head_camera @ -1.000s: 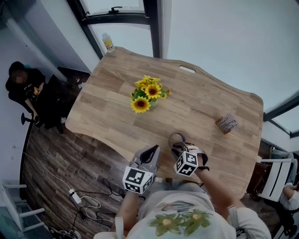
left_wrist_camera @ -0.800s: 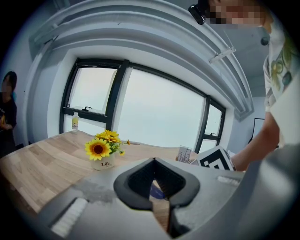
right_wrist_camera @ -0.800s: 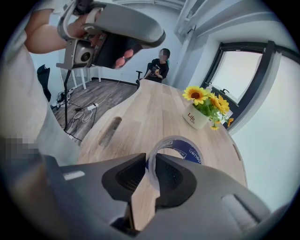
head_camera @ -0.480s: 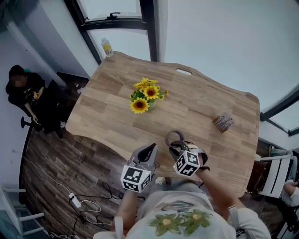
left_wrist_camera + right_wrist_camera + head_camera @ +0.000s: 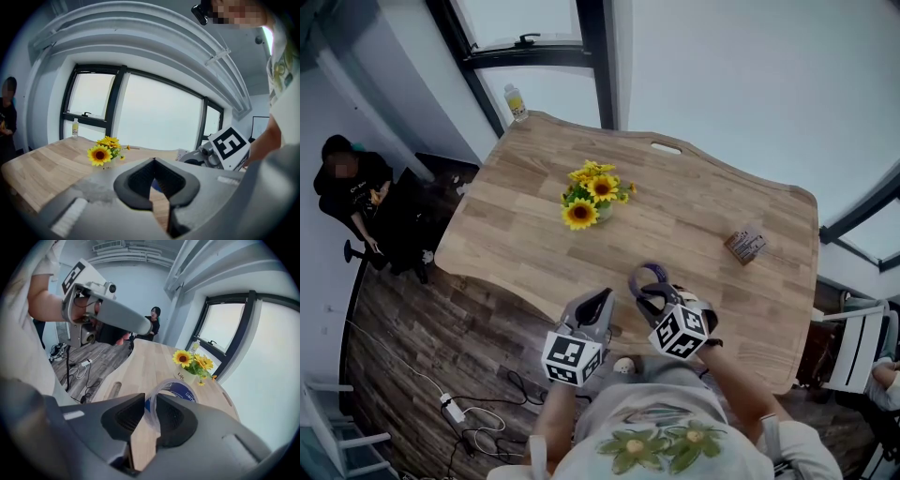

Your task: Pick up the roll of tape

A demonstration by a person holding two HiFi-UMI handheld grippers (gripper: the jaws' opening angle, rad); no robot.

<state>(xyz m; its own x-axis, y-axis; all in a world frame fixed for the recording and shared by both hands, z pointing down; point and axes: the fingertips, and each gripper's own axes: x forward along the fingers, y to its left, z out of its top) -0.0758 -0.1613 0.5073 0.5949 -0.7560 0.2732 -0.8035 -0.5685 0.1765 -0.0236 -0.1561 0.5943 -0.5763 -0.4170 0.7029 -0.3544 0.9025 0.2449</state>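
Right hand-held gripper (image 5: 150,404) has the wall of the blue roll of tape (image 5: 180,389) between its pads, jaws opening, roll held over the near edge of the wooden counter (image 5: 694,216). Left hand-held gripper (image 5: 153,161) just beside it, jaw tips together, nothing in them. Sunflower pot (image 5: 591,192) stands mid-counter, well apart.

The person wears a pale short-sleeved shirt (image 5: 656,412), its front at six o'clock in the head view printed with what look like green-leaved yellow flowers.
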